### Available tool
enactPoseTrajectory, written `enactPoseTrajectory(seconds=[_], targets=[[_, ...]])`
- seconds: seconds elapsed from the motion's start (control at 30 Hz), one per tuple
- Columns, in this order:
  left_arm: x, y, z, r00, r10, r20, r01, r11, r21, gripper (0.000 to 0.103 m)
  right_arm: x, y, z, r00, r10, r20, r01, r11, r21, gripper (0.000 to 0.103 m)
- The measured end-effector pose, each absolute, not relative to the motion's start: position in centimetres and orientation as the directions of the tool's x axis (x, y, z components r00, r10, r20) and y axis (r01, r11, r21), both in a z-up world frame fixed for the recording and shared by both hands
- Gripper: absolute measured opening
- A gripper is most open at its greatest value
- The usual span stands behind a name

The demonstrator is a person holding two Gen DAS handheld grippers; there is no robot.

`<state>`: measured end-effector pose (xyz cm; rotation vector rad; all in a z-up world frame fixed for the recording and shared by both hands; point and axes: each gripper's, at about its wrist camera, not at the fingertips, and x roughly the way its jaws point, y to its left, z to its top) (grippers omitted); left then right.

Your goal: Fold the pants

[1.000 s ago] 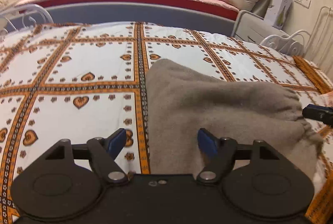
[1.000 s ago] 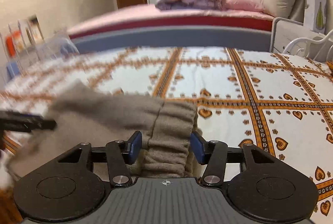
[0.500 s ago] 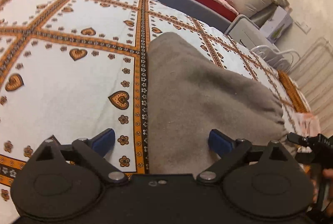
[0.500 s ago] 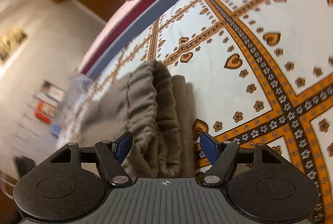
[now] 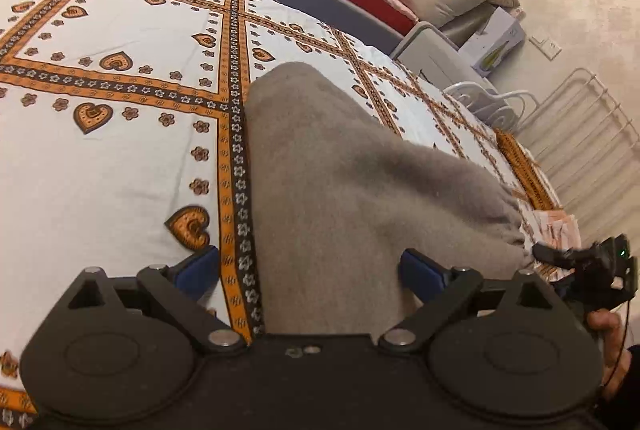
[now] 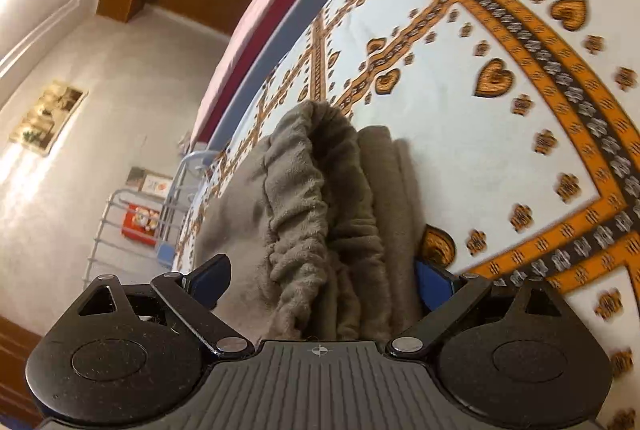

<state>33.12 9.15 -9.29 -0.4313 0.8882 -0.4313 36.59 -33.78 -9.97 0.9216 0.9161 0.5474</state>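
Pants (image 5: 352,198) lie on bed (image 5: 120,150), 12 o'clock of both claws; left claw (image 5: 308,270) and right claw (image 6: 320,272) spread, seemingly straddling cloth; pinch waistband (image 6: 304,198) layers together before folding.

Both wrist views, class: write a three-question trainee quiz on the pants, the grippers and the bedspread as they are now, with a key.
1. True or false: the left gripper is open, with the grey pants lying between its fingers.
2. Multiple choice: which part of the pants lies between the right gripper's fingers? A) a leg cuff B) the gathered elastic waistband C) a pocket
3. Fill in: the bedspread under the pants is white with orange bands and ____ motifs.

Key: 1 true; 2 B; 3 heart.
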Motion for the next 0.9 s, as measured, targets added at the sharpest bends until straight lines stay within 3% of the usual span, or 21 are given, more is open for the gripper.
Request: enactPoseTrajectory(seconds=[0.03, 0.1, 0.13, 0.17, 0.27, 0.37, 0.57, 0.8, 0.83, 0.9], targets=[[33.3, 9.1, -9.4, 0.563, -0.521, -0.642, 0.174, 0.833, -0.524, 0.086, 36.5, -33.5, -10.0, 0.516, 0.740, -0.432, -0.040, 0.524, 0.851, 0.091], [33.4, 8.4, -9.2, 0.578, -0.488, -0.654, 0.162, 0.854, -0.494, 0.076, 37.0, -33.1, -10.1, 0.517, 0.724, -0.456, -0.046, 0.555, 0.830, 0.070], [33.4, 8.0, -8.9, 0.580, -0.498, -0.645, 0.176, 0.849, -0.498, 0.056, 37.1, -33.0, -10.2, 0.515, 0.725, -0.458, -0.049, 0.558, 0.829, 0.066], [33.4, 7.8, -8.8, 0.578, -0.512, -0.635, 0.176, 0.839, -0.515, 0.048, 37.2, -32.8, -10.2, 0.512, 0.726, -0.458, -0.054, 0.560, 0.827, 0.061], [33.3, 8.6, -8.5, 0.605, -0.535, -0.589, 0.148, 0.803, -0.577, 0.025, 37.1, -31.9, -9.4, 0.509, 0.720, -0.471, -0.080, 0.585, 0.807, 0.052], [32.9, 9.4, -7.5, 0.636, -0.543, -0.548, 0.149, 0.783, -0.604, 0.015, 36.8, -31.3, -7.3, 0.537, 0.719, -0.440, -0.153, 0.596, 0.788, 0.048], [34.4, 10.9, -6.0, 0.675, -0.533, -0.510, 0.148, 0.775, -0.615, 0.015, 38.5, -29.3, -3.1, 0.548, 0.755, -0.359, -0.315, 0.584, 0.748, 0.048], [41.9, 13.0, -6.5, 0.718, -0.489, -0.495, 0.133, 0.795, -0.592, 0.015, 47.8, -26.8, -2.8, 0.545, 0.767, -0.338, -0.325, 0.565, 0.758, 0.048], [43.1, 12.9, -7.2, 0.711, -0.478, -0.516, 0.137, 0.813, -0.565, 0.019, 49.1, -26.5, -3.1, 0.549, 0.765, -0.338, -0.318, 0.565, 0.761, 0.048], [44.5, 12.2, -8.9, 0.698, -0.414, -0.585, 0.104, 0.866, -0.489, 0.043, 51.5, -26.6, -4.2, 0.561, 0.748, -0.355, -0.296, 0.582, 0.757, 0.053]])
